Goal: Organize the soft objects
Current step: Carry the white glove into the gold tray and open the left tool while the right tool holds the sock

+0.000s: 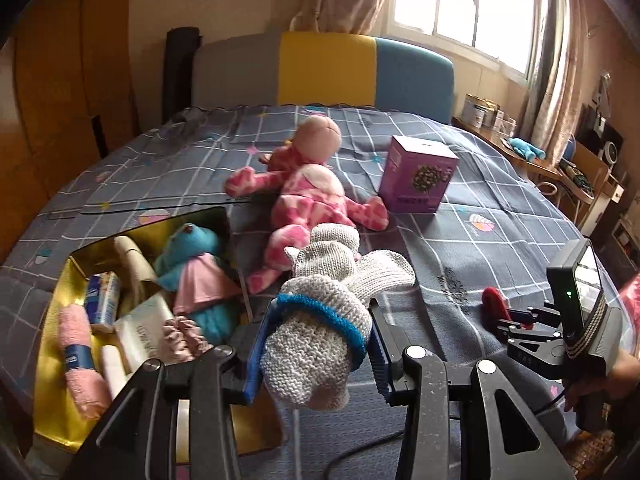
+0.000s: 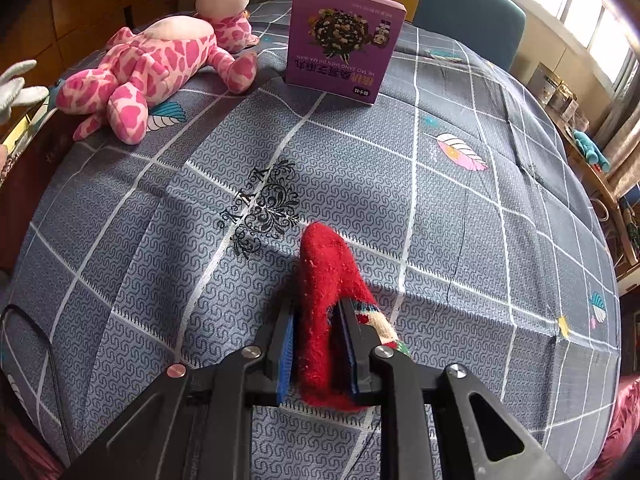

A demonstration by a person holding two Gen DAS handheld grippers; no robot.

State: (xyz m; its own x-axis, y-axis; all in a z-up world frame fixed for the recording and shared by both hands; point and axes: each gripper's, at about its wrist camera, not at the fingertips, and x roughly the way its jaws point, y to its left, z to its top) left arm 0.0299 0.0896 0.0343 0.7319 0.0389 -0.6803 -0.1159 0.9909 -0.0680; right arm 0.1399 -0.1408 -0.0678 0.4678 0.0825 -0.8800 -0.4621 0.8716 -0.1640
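Observation:
My left gripper (image 1: 316,316) is shut on a grey knitted glove (image 1: 328,304) with a blue cuff band, held above the bed beside the gold box (image 1: 52,400). The box holds a teal doll (image 1: 196,264), a pink rolled towel (image 1: 78,356), tissue packs and a pink scrunchie. My right gripper (image 2: 316,312) is shut on a red woolly sock (image 2: 326,292) just above the bedspread; it also shows in the left wrist view (image 1: 516,320). A pink spotted plush giraffe (image 1: 308,192) lies on the bed, also in the right wrist view (image 2: 160,64).
A purple carton (image 1: 418,174) stands on the grey checked bedspread (image 2: 360,168) right of the giraffe, also in the right wrist view (image 2: 344,40). A yellow and blue headboard (image 1: 360,68) is behind. A cluttered desk (image 1: 560,168) stands at the right.

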